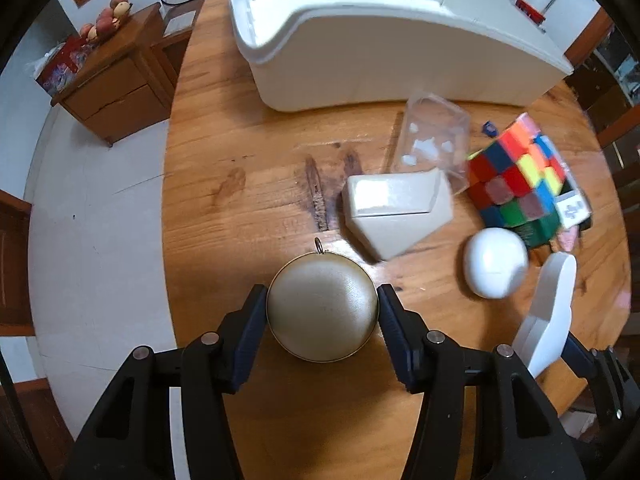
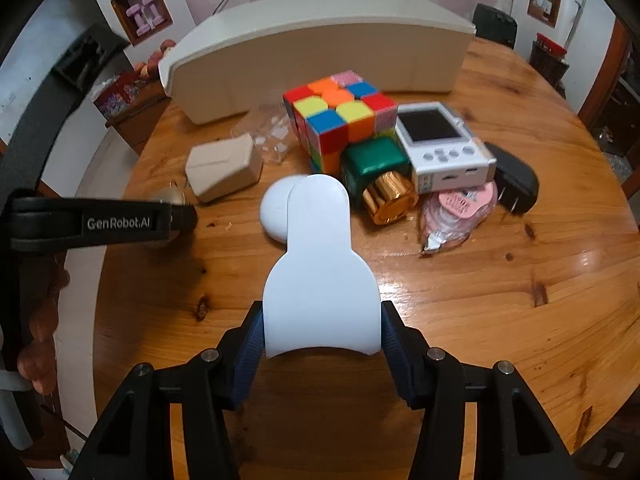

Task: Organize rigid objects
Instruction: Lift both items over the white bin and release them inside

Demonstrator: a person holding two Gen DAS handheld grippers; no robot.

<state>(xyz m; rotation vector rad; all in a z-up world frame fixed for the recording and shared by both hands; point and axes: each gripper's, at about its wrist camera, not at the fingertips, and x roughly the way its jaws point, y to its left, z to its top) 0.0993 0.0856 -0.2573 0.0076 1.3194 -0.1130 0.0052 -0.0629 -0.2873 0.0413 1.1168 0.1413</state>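
Both grips set, bin ahead.
Left hand-held gripper clamps the gold ball; right hand-held gripper clamps the white plastic piece. Lift straight, clear the clutter, carry to white bin.

A lived-in home, likely a dining or living room. A round varnished wooden table fills the middle of both views. At upper left of the left wrist view stands a wooden cabinet with fruit on top; wall niches hold pink ornaments, and the floor is pale.
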